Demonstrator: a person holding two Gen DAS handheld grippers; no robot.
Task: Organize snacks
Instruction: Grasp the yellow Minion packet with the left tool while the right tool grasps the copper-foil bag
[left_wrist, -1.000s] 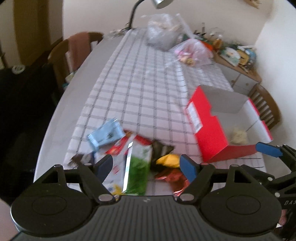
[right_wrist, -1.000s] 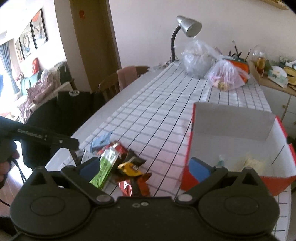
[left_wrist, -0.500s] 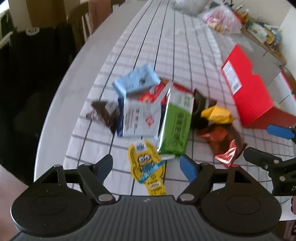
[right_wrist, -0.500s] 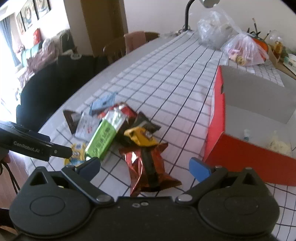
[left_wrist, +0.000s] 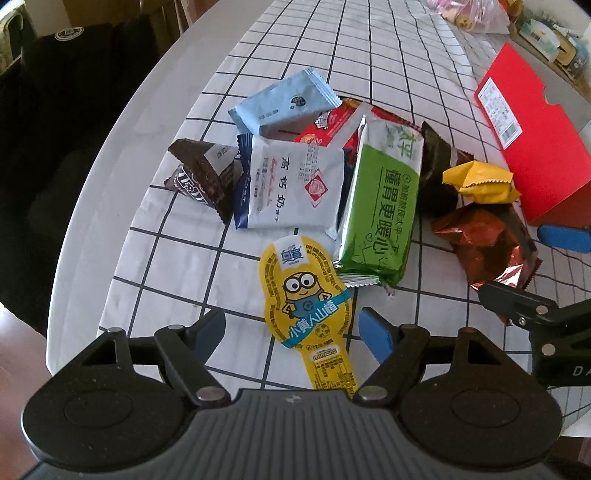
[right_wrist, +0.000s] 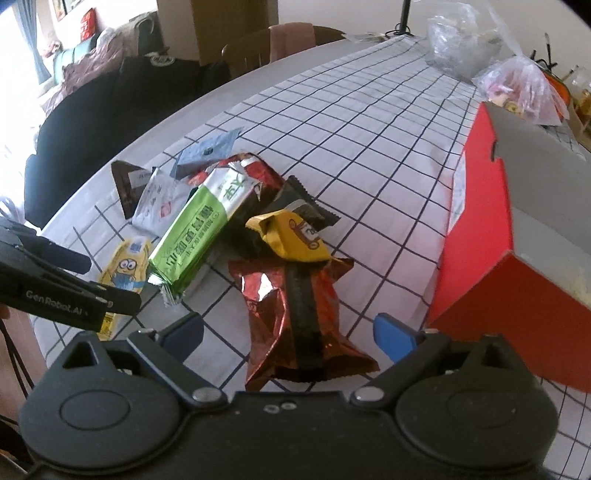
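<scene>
Snack pile on tablecloth; open box right of pile; bags behind.

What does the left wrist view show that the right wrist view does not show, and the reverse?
Only the left wrist view: the printed face of the white packet and the full yellow cartoon packet, lying between the open left gripper.

Only the right wrist view: the inside of the red box, the clear plastic bag, and a chair.

Both: the green packet, the copper foil packet between the closing right gripper, and the checked tablecloth.
</scene>
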